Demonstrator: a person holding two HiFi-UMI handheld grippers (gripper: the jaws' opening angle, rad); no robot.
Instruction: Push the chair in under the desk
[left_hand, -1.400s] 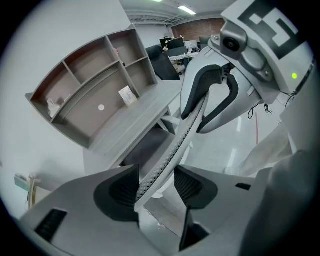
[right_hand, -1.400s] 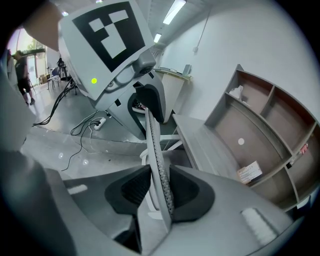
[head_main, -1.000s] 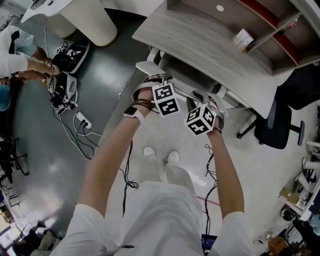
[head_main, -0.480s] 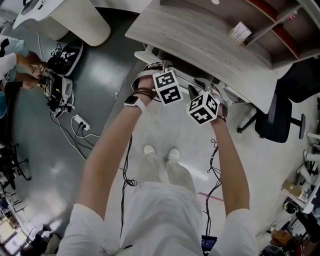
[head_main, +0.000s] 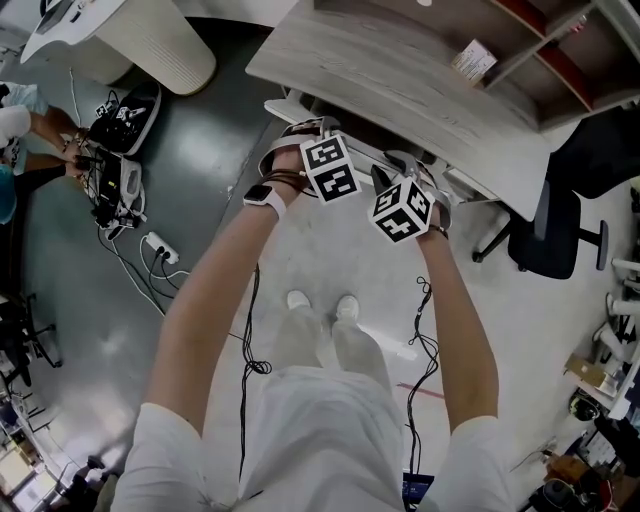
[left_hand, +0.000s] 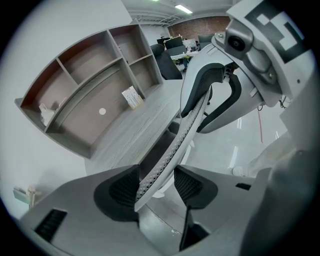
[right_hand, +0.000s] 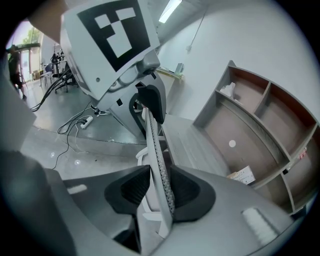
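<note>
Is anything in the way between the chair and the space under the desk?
Nothing that I can see. The chair is already partly tucked under the desk, and there is only bare floor behind it. The space deeper under the desktop is hidden from above, so I can't check there.

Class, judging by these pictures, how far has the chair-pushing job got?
Done: the chair is mostly beneath the desk. In hand: left gripper and right gripper, its jaws just eased wider, clamp the backrest. Remaining: perhaps a last nudge, then release.
</note>
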